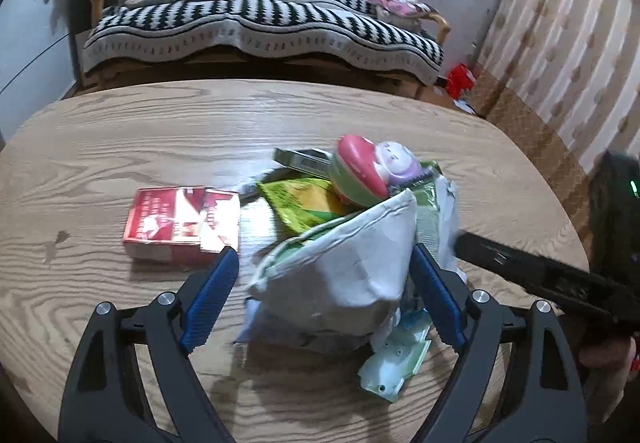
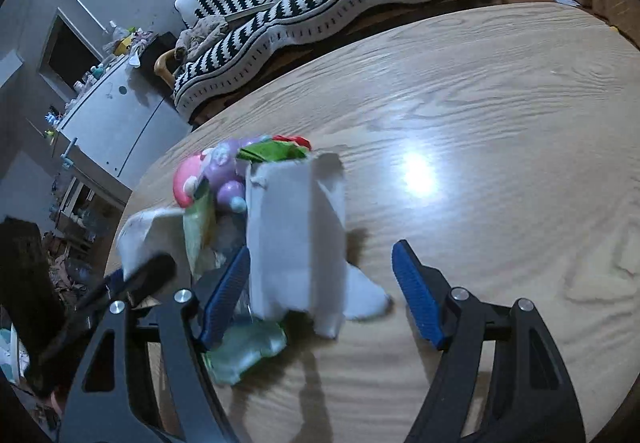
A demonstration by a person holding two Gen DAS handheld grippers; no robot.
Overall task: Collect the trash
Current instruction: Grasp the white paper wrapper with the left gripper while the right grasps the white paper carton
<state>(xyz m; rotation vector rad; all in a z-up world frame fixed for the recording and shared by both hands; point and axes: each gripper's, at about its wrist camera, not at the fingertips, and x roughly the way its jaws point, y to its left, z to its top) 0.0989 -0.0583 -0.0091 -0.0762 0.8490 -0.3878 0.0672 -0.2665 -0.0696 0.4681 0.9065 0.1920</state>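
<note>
So most of the trash is already heaped into one pile in the middle of the wooden table (image 1: 120, 139), and the crumpled white paper (image 1: 340, 263) is the front of that pile. Just behind the white paper sit a yellow-green wrapper (image 1: 304, 203), a pink and green round thing (image 1: 356, 171) and a purple toy-looking piece (image 1: 396, 159); a flat grey tin (image 1: 304, 159) pokes out behind those. The red box (image 1: 180, 223) is the stray one, lying just off to the side of the white paper, apart from the heap, so I'd say that still needs gathering, and nothing looks bagged or binned yet.

The left gripper (image 1: 324, 291) is spread wide with the white paper between its blue pads, not squeezing it as far as I can see. The right gripper (image 2: 320, 291) is spread too, straddling the same white paper from the other side.

The red box lies flat, long axis running roughly across the table edge-to-edge, torn flap end toward the white paper. A pale green wrapper (image 1: 396, 363) lies just in front of the white paper, though it's blurry.
</note>
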